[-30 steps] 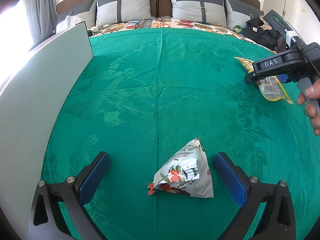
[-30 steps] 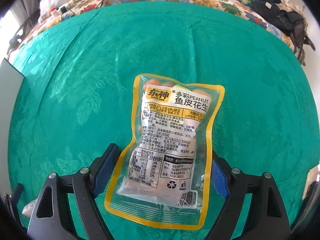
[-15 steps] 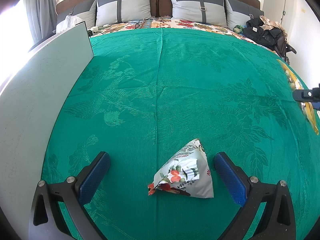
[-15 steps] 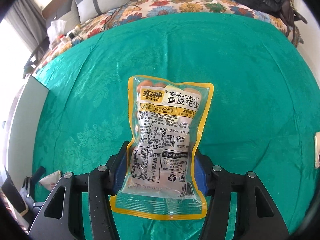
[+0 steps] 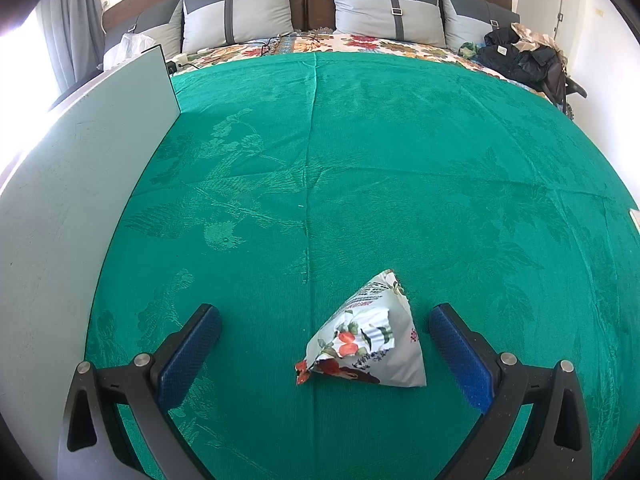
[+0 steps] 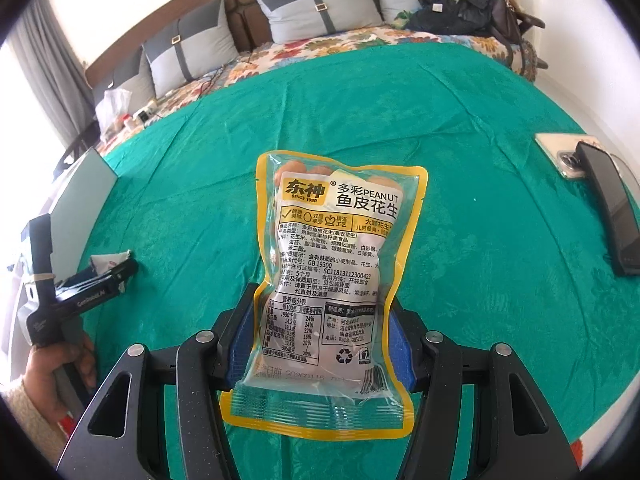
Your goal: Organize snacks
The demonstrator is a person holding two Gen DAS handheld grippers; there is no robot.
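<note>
Two phones (image 6: 592,184) right of clamped peanut packet (image 6: 336,264), left fingers (image 5: 200,344) spread around floral pouch (image 5: 368,348)

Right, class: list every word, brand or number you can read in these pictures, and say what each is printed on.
"东神 SINCE 1990": peanut packet, top left.
"多彩PEANUT 鱼皮花生": same packet, top.
"GB 19300": packet, mid text.
"SC11813112300423": packet, below that.
"1990千焦": packet's nutrition table.
Lettering on the left tongs: too blurred.
Print on the flowered packet: too small.
</note>
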